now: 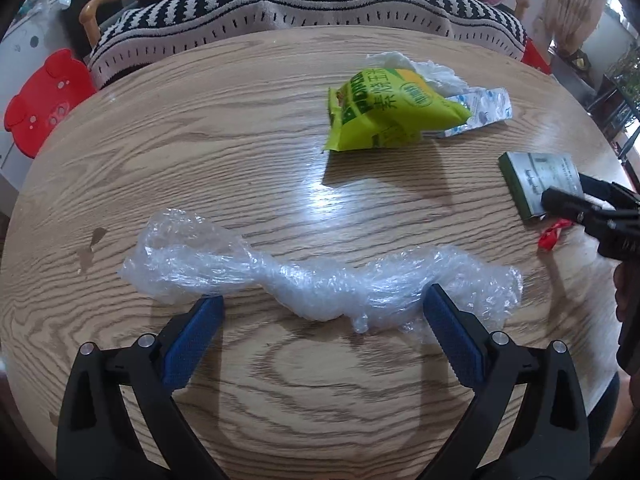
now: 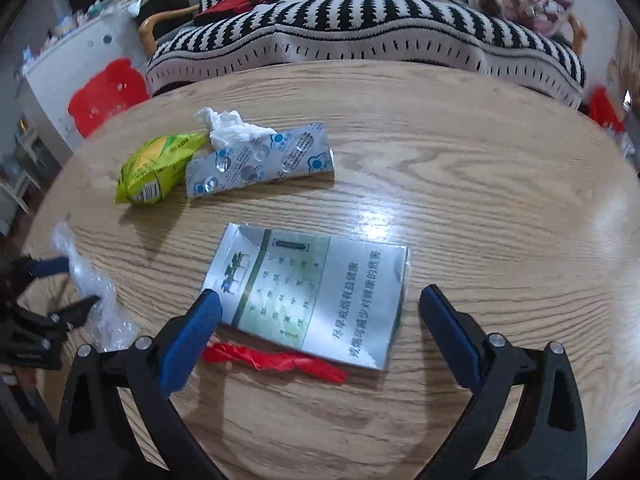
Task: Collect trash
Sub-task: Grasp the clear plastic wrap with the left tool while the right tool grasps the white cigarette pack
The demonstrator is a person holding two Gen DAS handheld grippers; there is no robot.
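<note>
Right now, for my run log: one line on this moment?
left gripper: open, at bubble wrap | right gripper: open, over cigarette box | snack bag, tissue: on table

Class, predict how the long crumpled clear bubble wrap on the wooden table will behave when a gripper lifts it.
The crumpled clear bubble wrap looks thin and twisted, so it probably sags limply from wherever it is pinched. It seems very light for its bulk. Its glossy film may slip between the open left gripper pads.

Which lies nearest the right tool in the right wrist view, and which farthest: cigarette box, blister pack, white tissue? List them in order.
1. Cigarette box: between the open right tool fingers.
2. Blister pack: beyond it, left of centre.
3. White tissue: farthest, behind the pack.
</note>
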